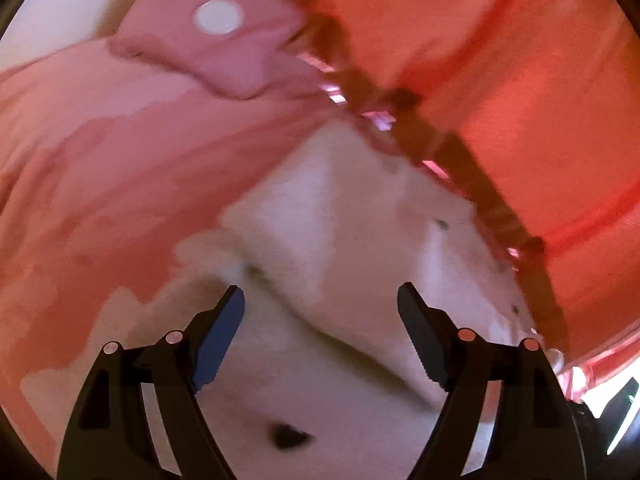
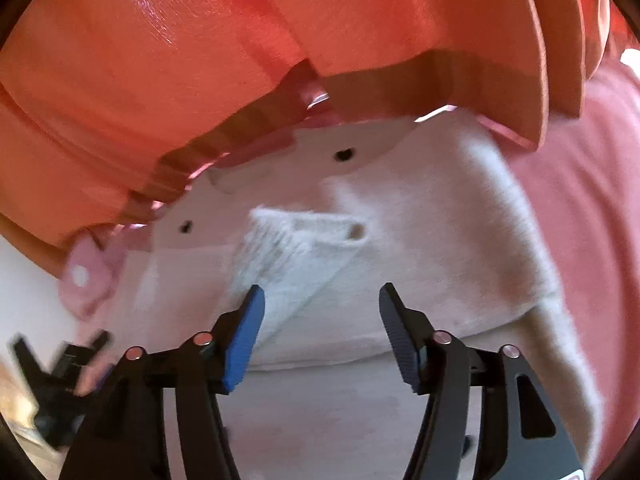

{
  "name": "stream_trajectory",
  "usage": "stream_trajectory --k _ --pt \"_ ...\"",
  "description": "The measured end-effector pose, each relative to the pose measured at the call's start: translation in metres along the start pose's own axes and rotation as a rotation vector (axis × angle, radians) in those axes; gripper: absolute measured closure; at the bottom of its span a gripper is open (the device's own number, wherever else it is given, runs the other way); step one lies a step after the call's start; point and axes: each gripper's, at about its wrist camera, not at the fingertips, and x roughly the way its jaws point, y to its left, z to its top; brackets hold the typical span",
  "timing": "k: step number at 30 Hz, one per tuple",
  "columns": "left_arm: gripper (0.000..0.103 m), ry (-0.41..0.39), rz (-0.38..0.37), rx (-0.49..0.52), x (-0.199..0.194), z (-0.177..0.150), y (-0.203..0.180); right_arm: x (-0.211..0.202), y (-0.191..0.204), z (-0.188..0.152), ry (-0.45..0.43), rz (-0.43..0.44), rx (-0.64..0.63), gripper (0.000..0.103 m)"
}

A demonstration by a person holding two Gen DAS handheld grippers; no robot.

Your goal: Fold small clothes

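A small garment of pink and cream-white fabric lies close under both grippers. In the left wrist view its pink part fills the left, with a pink tab bearing a white round snap, and its cream part with small dark dots lies below. My left gripper is open and empty just above the cream fabric. In the right wrist view the cream part shows a folded ribbed white piece and the pink part at right. My right gripper is open and empty over it.
A ridged orange-red plastic container wall runs along the garment's far edge; it also shows in the right wrist view. The left gripper appears blurred at the lower left of the right wrist view. A pale surface lies at upper left.
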Motion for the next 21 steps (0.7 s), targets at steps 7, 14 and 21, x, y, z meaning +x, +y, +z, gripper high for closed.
stream_trajectory --k 7,14,21 --pt "0.028 0.0 -0.078 -0.129 0.002 0.024 0.027 0.004 -0.015 0.002 0.048 0.075 0.129 0.038" --pt "0.028 0.014 -0.116 -0.211 -0.002 0.029 0.037 -0.003 -0.01 0.003 0.026 0.098 0.136 0.033" --pt "0.031 0.002 -0.064 -0.151 0.0 0.025 0.028 0.024 -0.013 -0.001 0.051 0.01 0.083 0.042"
